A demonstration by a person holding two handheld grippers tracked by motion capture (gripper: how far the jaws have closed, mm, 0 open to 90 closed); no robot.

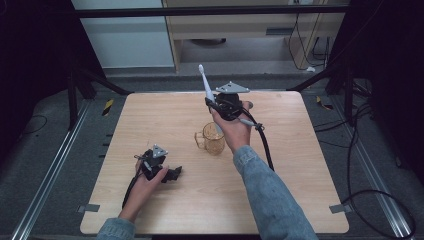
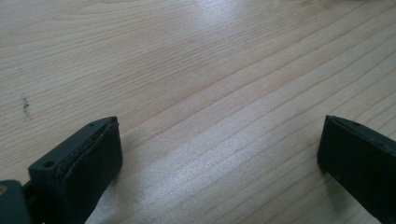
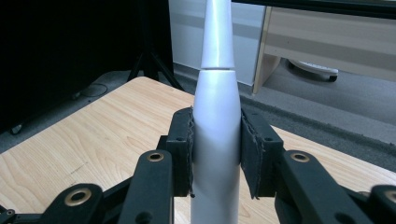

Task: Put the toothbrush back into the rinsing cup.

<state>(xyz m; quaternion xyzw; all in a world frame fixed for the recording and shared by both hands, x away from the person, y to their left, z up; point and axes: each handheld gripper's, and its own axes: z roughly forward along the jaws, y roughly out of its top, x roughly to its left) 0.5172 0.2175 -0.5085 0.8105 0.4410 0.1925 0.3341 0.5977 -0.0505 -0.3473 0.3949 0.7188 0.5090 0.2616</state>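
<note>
**Toothbrush held aloft, mug beneath**

Right tongs [image 3: 215, 154] pinch a white toothbrush [image 1: 206, 86] at its handle, raised above the worktop [image 1: 150, 120], bristle end up and tilted away. Right gripper view cuts off the brush head at the top edge. Glass mug [image 1: 212, 140] stands mid-worktop, partly hidden by the right hand [image 1: 234, 131]. Left tongs [image 2: 219, 154] spread wide, nothing between, low over bare wood, near left.

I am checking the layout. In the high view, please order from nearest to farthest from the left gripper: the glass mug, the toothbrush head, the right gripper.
1. Glass mug, mid-table, to its right.
2. Right gripper, raised beyond the mug.
3. Toothbrush head, topmost, past the table's far edge.
</note>
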